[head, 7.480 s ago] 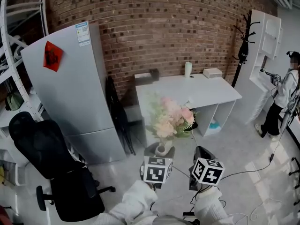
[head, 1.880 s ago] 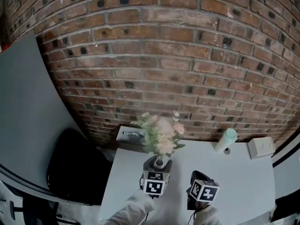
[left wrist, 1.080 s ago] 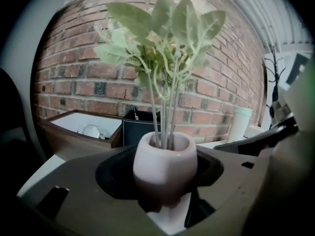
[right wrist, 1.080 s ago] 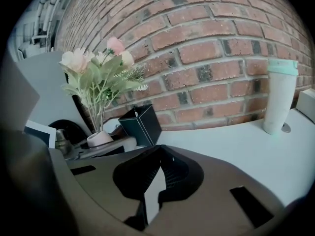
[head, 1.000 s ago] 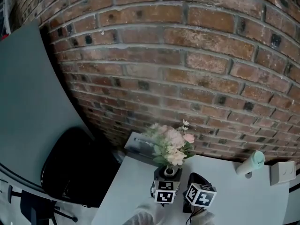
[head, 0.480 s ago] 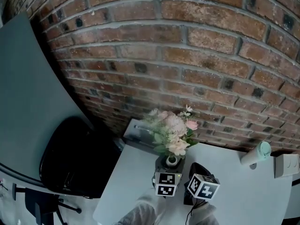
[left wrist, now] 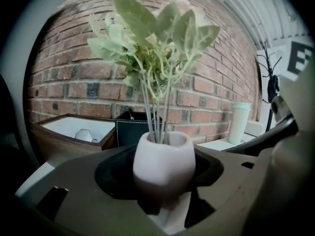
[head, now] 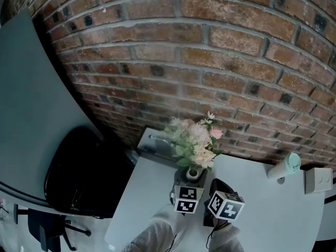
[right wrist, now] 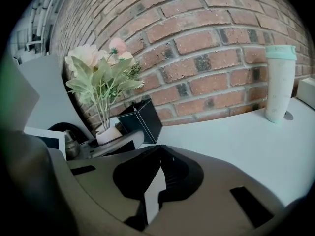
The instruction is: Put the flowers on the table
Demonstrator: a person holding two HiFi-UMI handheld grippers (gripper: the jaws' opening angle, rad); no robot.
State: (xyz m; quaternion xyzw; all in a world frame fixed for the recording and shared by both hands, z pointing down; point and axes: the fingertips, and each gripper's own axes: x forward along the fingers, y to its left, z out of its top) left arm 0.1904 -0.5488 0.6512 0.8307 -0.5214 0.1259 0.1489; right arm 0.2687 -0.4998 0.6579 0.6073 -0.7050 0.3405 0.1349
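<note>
A small white vase (left wrist: 164, 154) of pale pink flowers (left wrist: 152, 38) with green leaves sits upright between the jaws of my left gripper (left wrist: 165, 193), which is shut on it. In the head view the flowers (head: 195, 139) and vase (head: 192, 173) are over the left part of the white table (head: 144, 193), just ahead of the left gripper (head: 188, 185). Whether the vase base touches the tabletop is hidden. My right gripper (right wrist: 155, 181) hovers beside it over the table, shut with nothing in it; it sees the vase (right wrist: 109, 134) to its left.
A brick wall (head: 210, 62) backs the table. On the table stand a wooden tray (left wrist: 74, 132), a black box (left wrist: 130, 129), a pale green-capped cup (head: 286, 167) and a white box (head: 318, 180). A black chair (head: 79, 167) and a grey fridge (head: 26, 104) stand at the left.
The flowers were carried from across the room to the table. In the last second the left gripper and vase shifted slightly right and nearer over the tabletop; the right gripper stayed alongside.
</note>
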